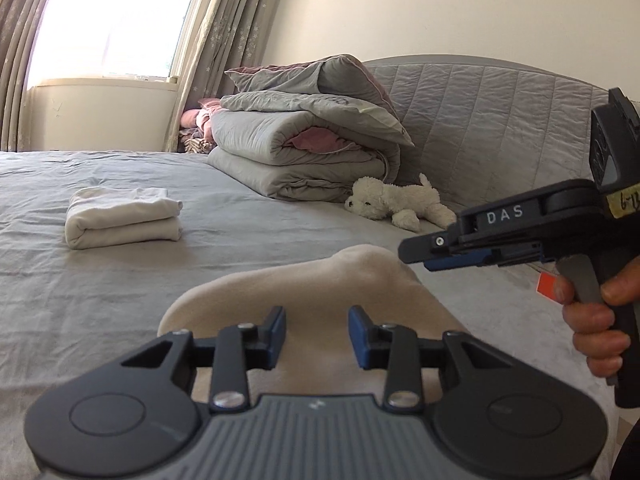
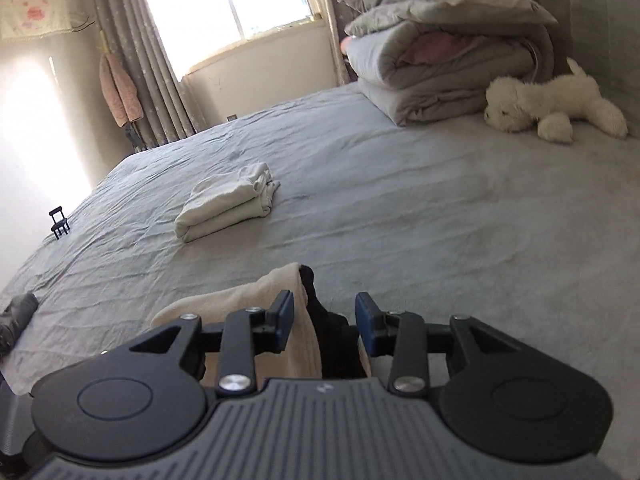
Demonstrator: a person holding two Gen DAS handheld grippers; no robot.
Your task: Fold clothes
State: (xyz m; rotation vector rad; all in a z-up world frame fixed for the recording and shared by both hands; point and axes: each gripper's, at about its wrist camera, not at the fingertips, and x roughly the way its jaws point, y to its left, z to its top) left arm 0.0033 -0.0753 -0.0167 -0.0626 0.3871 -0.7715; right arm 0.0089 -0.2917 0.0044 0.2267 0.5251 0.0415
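Observation:
A cream garment point(image 1: 320, 280) lies humped on the grey bed sheet point(image 1: 100, 288), right under my left gripper point(image 1: 318, 334). Its jaws stand apart and open, with the cloth below the gap. A hand holds my right gripper point(image 1: 412, 252) at the right, side-on, above the garment's far edge. In the right wrist view my right gripper point(image 2: 324, 316) is open; a cream fold point(image 2: 248, 304) and a black piece of cloth point(image 2: 332, 340) stand between its pads, unpressed. A folded white garment point(image 1: 122, 216) point(image 2: 228, 208) rests farther out on the bed.
A stack of folded grey quilts point(image 1: 304, 148) point(image 2: 448, 64) and a white plush dog point(image 1: 400, 204) point(image 2: 552, 108) sit against the padded headboard point(image 1: 500, 120). A small black stand point(image 2: 59, 224) is near the bed's left edge; a dark item point(image 2: 16, 316) lies at the frame's left.

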